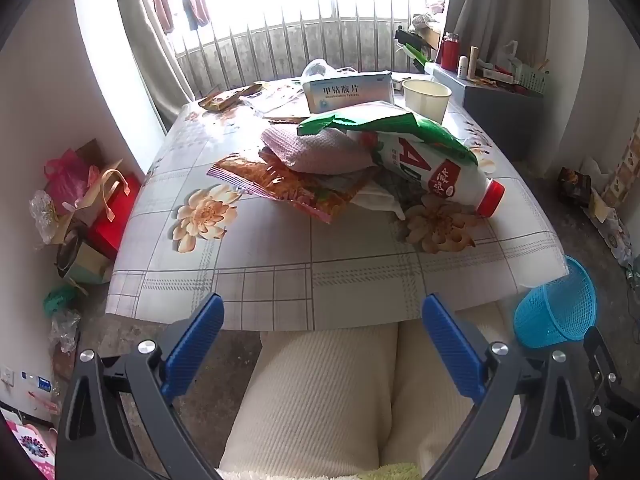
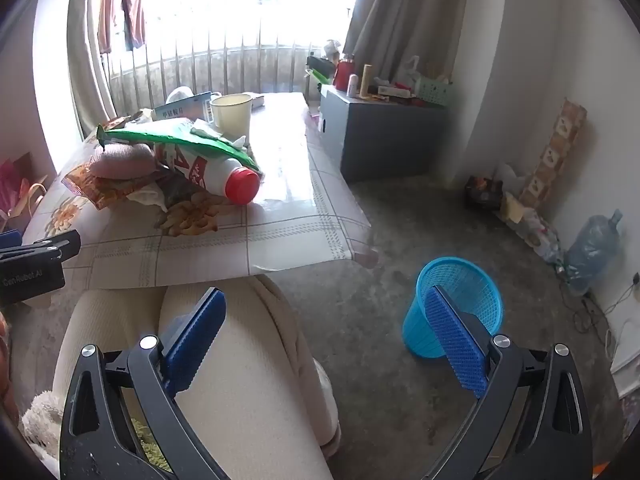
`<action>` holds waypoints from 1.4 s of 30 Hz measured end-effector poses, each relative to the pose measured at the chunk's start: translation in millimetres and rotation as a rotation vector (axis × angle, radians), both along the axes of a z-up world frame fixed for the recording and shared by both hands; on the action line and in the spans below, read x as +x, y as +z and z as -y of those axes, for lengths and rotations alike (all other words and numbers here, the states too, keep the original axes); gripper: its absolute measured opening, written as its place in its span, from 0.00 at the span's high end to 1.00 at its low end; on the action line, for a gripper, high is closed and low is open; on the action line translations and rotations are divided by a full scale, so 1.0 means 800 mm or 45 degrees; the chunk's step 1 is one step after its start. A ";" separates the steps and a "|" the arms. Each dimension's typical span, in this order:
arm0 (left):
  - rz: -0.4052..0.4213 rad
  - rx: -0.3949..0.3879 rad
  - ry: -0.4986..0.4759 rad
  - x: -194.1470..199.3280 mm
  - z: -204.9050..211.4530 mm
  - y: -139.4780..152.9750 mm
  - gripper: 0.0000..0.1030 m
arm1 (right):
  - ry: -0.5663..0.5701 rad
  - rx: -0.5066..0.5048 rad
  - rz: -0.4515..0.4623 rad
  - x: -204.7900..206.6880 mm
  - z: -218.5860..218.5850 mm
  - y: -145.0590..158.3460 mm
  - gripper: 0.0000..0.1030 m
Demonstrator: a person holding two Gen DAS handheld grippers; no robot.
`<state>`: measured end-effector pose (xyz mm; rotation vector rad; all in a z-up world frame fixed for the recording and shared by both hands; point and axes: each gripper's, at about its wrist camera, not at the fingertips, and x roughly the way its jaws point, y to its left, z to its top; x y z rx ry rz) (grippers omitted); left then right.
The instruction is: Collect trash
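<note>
Showing a table under a flower-print cloth before a barred window; a trash pile with a red-capped bottle lies mid-table, behind it a box reading "甲钴胺片". Left gripper and right gripper released; blue basket on the floor right of the table.

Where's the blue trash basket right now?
The blue mesh basket stands upright on the floor off the table's near right corner, seen in both wrist views, partly behind the right gripper's right finger.
</note>
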<state>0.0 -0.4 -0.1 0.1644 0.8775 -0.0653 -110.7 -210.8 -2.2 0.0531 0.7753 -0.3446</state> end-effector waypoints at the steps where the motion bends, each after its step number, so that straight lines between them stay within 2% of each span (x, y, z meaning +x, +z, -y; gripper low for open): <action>1: -0.002 0.000 0.002 0.000 0.000 0.000 0.06 | 0.000 0.005 0.001 0.000 0.001 0.000 0.08; 14: -0.017 0.000 0.019 -0.015 0.000 -0.007 0.06 | 0.021 -0.009 0.004 0.001 -0.001 0.003 0.08; 16: -0.035 -0.014 0.020 0.001 -0.006 -0.005 0.06 | 0.027 -0.013 0.004 0.002 -0.002 0.004 0.08; 42: -0.031 -0.009 0.037 0.005 -0.012 -0.007 0.06 | 0.048 -0.021 0.005 0.003 -0.009 0.000 0.08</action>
